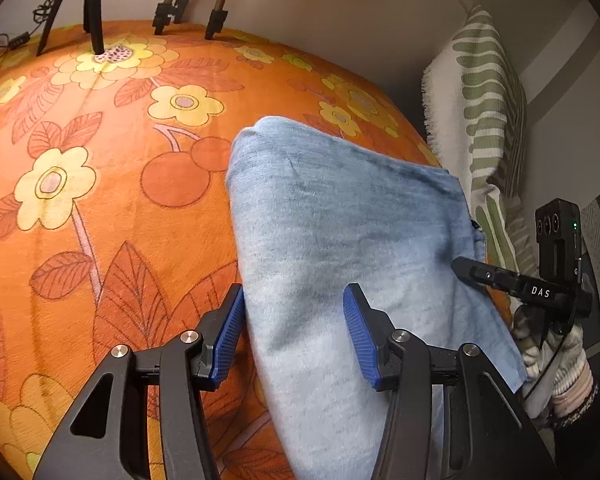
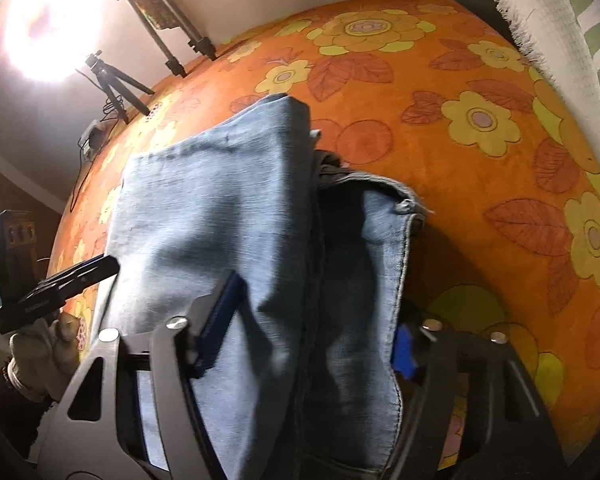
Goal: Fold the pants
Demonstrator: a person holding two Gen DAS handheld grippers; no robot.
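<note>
Folded light-blue pants point(image 1: 352, 240) are seen lying on an orange floral cloth point(image 1: 100, 184), toward its right part in the left wrist view, just beside a green-striped pillow point(image 1: 484, 112). The surface under the cloth cannot be identified.

Left gripper point(image 1: 294, 336): jaws are held apart, blue pads point(image 1: 360, 336) visible. The near left edge of the pants is straddled, with one finger on the denim and the other beside the edge over the cloth. No clamping is shown.

Right gripper point(image 2: 312, 332): jaws are set on either side of the near end of the pants point(image 2: 260, 240), layers of denim bunched between them. Pad contact is hidden by fabric and blur, so whether it is clamped cannot be told. In the left wrist view, its finger tip point(image 1: 472, 270) is seen at the right edge of the pants, held by a gloved hand point(image 1: 560, 364).

In the right wrist view, a darker inner layer and a hem edge are exposed on the right side of the fold. The left gripper point(image 2: 80, 276) is seen at the left edge of the pants. Tripod legs point(image 1: 92, 8) stand at the far edge of the cloth, and a bright lamp point(image 2: 52, 20) is seen behind.
</note>
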